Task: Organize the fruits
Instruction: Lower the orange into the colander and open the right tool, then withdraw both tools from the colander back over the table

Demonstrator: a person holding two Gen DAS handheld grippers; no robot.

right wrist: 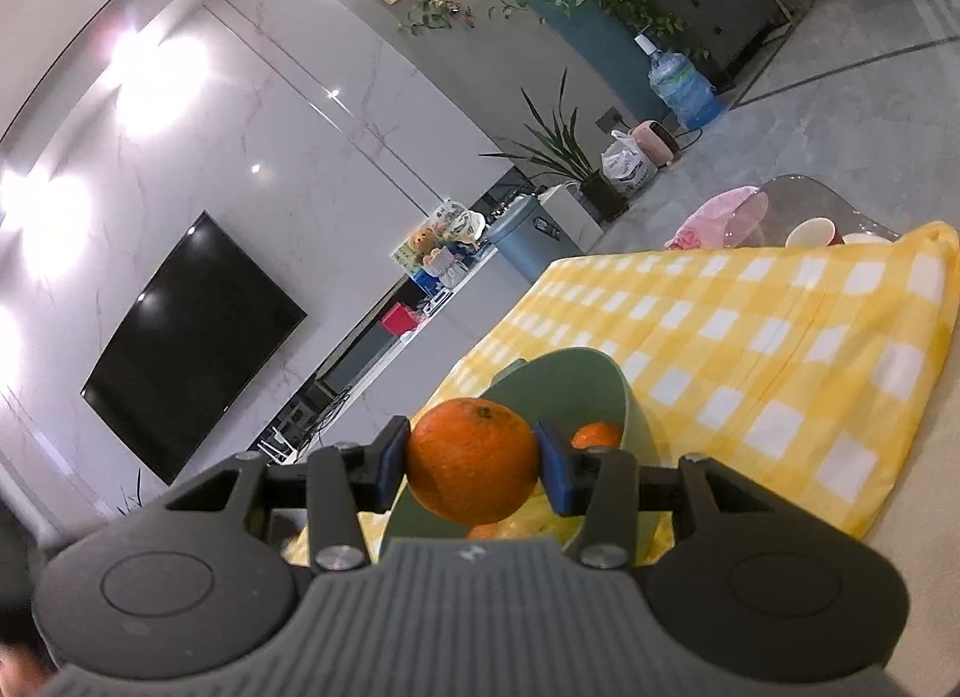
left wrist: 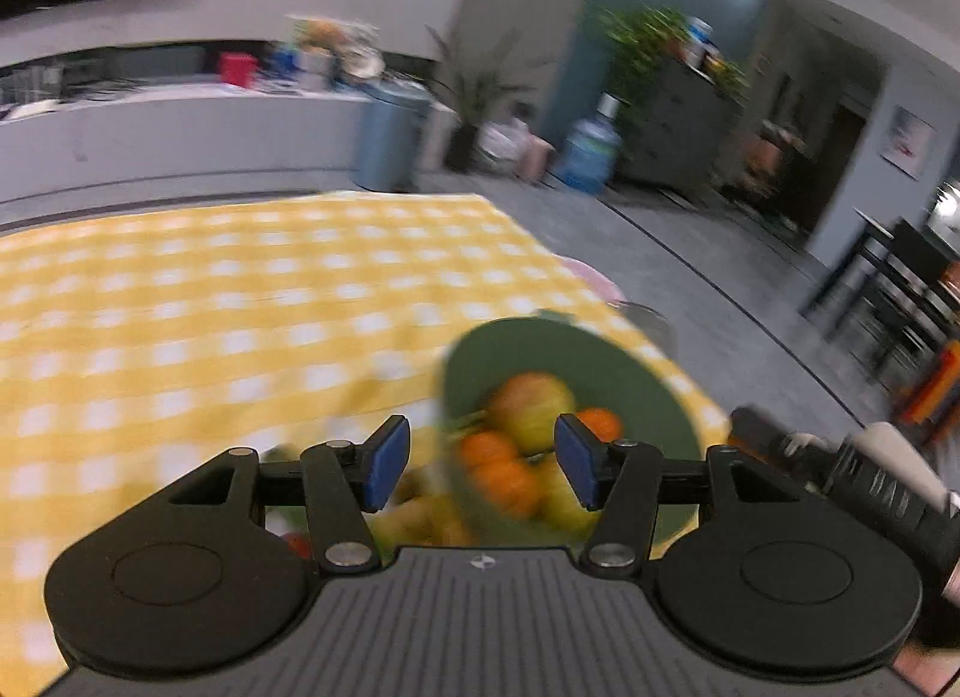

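In the left wrist view a green bowl (left wrist: 540,340) sits on the yellow checked cloth (left wrist: 240,307) near its right edge, holding a yellow-red apple (left wrist: 531,406) and several oranges (left wrist: 501,478). My left gripper (left wrist: 483,460) hovers in front of the bowl, open, with nothing between its blue pads (left wrist: 387,460). More blurred yellow fruit (left wrist: 420,511) lies on the cloth beside the bowl. In the right wrist view my right gripper (right wrist: 474,469) is shut on a large orange (right wrist: 473,466), held just above the green bowl (right wrist: 579,382), where another orange (right wrist: 595,435) lies.
The cloth (right wrist: 750,349) ends close to the bowl. Beyond it stand a glass table (right wrist: 828,199) with a pink cloth (right wrist: 714,217) and a cup (right wrist: 810,233). A black device (left wrist: 852,475) shows at the right edge of the left wrist view.
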